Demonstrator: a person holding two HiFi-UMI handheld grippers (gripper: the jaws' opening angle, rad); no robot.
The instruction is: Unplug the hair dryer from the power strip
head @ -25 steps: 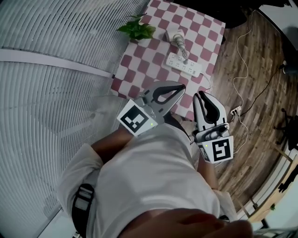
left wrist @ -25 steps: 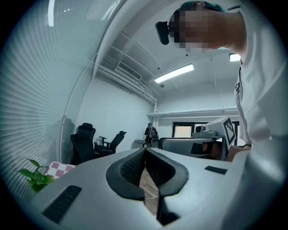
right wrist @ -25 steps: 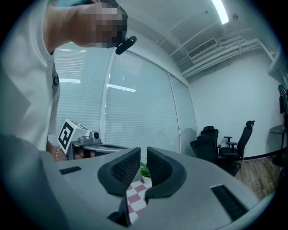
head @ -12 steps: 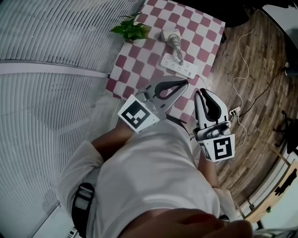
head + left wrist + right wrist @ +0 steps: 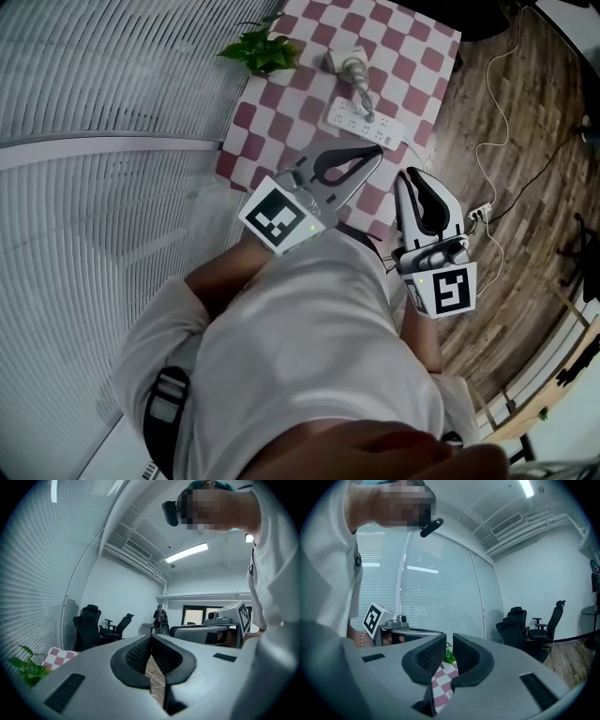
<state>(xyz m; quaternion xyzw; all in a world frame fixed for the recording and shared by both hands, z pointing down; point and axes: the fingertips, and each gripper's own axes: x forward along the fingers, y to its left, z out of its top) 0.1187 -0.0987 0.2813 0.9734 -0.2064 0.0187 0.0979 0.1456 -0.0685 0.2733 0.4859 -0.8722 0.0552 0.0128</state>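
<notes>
A white power strip (image 5: pixel 367 123) lies on the red-and-white checked tablecloth (image 5: pixel 281 117). The pale hair dryer (image 5: pixel 344 66) lies just beyond it, and its cord end meets the strip's top. My left gripper (image 5: pixel 376 155) (image 5: pixel 151 638) is shut and empty, pointing at the table's near edge, short of the strip. To its right, over the wood floor beside the table, my right gripper (image 5: pixel 407 174) (image 5: pixel 449 637) is also shut with nothing in it. Each gripper's marker cube shows in the other's view.
A small green plant (image 5: pixel 260 52) (image 5: pixel 28 670) stands at the table's far left corner. White window blinds (image 5: pixel 94 141) run along the left. Thin white cables (image 5: pixel 489 122) and a small adapter (image 5: pixel 478 214) lie on the wood floor. Black office chairs (image 5: pixel 101 627) (image 5: pixel 525 627) stand further off.
Both grippers have moved forward toward the table, and their tips now sit closer to the power strip. Their jaws have stayed shut.
</notes>
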